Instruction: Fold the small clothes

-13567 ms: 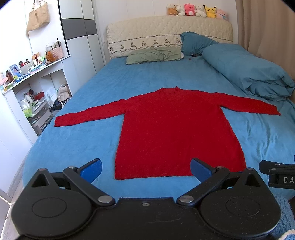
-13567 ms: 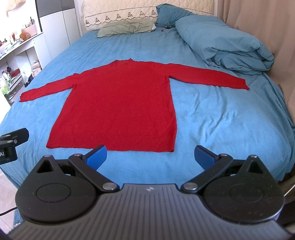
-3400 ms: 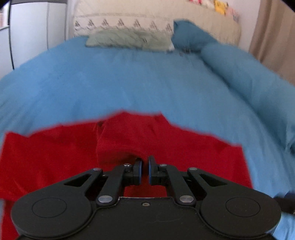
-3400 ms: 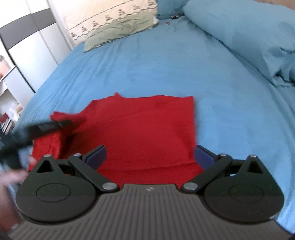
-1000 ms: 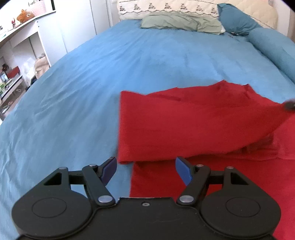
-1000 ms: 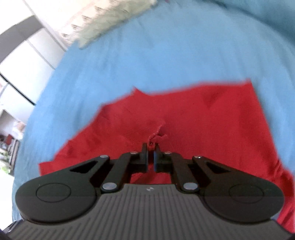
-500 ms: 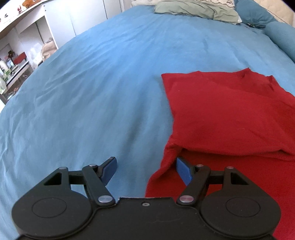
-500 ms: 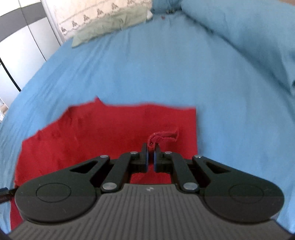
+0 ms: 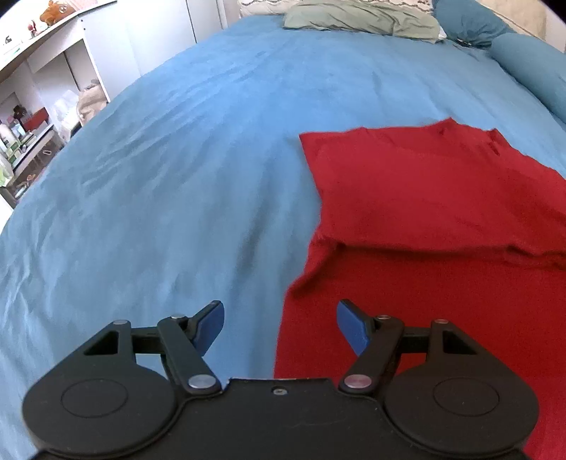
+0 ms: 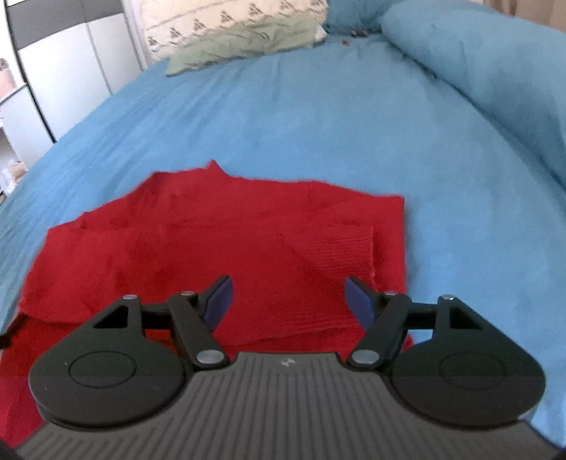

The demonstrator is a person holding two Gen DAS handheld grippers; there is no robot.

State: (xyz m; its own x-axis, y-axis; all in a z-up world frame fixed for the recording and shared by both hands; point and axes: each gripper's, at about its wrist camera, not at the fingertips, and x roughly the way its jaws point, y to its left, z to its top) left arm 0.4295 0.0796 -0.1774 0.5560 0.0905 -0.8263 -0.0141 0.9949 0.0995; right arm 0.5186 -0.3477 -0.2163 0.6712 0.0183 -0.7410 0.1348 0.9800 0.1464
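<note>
Here, ribbed red knit sweater [image 10: 219,247], folded

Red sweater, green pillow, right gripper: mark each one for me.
red sweater [image 10: 219,240], right wrist view, on the folded upper layer.
green pillow [image 9: 357,17], left wrist view, on its middle.
right gripper [image 10: 288,295], right wrist view, midway between its open fingertips.

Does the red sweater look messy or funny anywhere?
A little. The red sweater lies with both sleeves folded in, but its left edge bunches into a rumpled flap beside the blue sheet, and the ribbed cuff lies slightly crooked. Nothing is torn or spilled.
</note>
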